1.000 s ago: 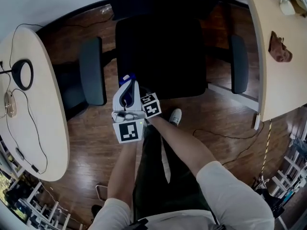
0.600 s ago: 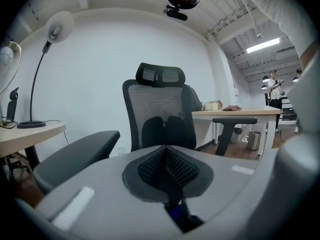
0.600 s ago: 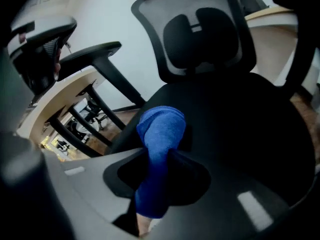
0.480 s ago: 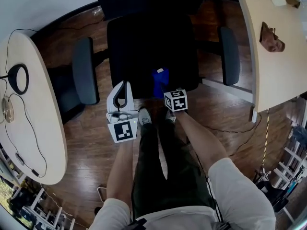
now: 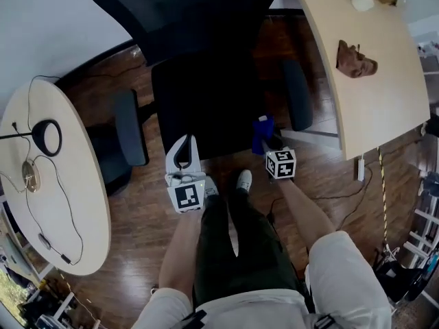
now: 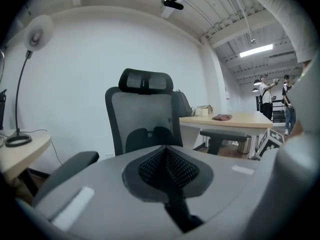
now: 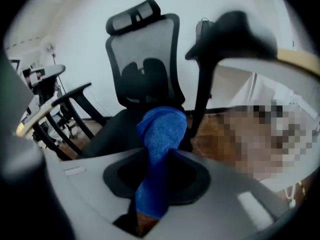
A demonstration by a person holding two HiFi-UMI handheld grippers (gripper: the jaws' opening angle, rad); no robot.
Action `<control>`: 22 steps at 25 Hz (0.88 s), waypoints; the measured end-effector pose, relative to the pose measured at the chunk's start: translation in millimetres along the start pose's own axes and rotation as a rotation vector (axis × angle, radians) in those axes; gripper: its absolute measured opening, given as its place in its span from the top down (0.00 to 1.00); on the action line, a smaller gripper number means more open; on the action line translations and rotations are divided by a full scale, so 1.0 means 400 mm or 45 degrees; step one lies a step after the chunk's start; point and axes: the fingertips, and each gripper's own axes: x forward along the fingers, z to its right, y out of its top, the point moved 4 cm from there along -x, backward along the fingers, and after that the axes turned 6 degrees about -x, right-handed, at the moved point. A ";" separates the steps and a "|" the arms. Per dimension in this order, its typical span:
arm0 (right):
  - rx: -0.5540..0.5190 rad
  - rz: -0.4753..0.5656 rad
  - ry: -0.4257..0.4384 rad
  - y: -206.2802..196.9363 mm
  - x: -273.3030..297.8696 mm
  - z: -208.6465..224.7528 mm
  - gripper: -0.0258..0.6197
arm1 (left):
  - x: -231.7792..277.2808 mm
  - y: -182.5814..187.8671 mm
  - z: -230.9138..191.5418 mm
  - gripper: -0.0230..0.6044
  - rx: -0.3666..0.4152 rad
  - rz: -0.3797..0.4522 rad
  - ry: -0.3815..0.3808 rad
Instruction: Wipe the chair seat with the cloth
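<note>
Right gripper (image 5: 273, 149) is pinching the blue cloth (image 7: 161, 134) between its jaws, with the cloth bunching up and sticking out past the tips. In the head view the cloth is sitting at the near right corner of the black chair seat (image 5: 206, 105), just beside the right armrest (image 5: 297, 94); can't tell if it is touching the seat. Left gripper (image 6: 167, 169) is hovering off the near left edge of the seat, over the wood floor (image 5: 137, 211), jaws pressed together and gripping nothing, pointing at the chair backrest (image 6: 145, 111). Person's legs (image 5: 233, 252) are standing near the chair. A round table (image 5: 62, 218) with a lamp base (image 5: 48, 137) is sitting at left, and a long table (image 5: 370, 94) at right.
</note>
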 end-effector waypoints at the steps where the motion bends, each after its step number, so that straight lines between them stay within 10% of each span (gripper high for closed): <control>1: 0.003 0.049 0.026 0.073 -0.103 -0.047 0.79 | -0.052 0.059 0.036 0.89 -0.009 0.000 0.001; 8: 0.029 1.065 0.222 0.965 -1.020 -0.302 0.79 | -0.444 0.975 0.306 0.89 0.343 0.405 0.002; 13: -0.085 1.328 0.223 1.161 -1.679 -0.391 0.79 | -0.810 1.346 0.500 0.89 0.299 0.566 -0.023; 18: -0.218 1.548 0.150 1.241 -1.971 -0.414 0.79 | -0.981 1.552 0.588 0.88 0.302 0.718 -0.073; 22: -0.225 1.558 0.103 1.234 -2.001 -0.416 0.79 | -1.006 1.541 0.605 0.88 0.413 0.445 -0.034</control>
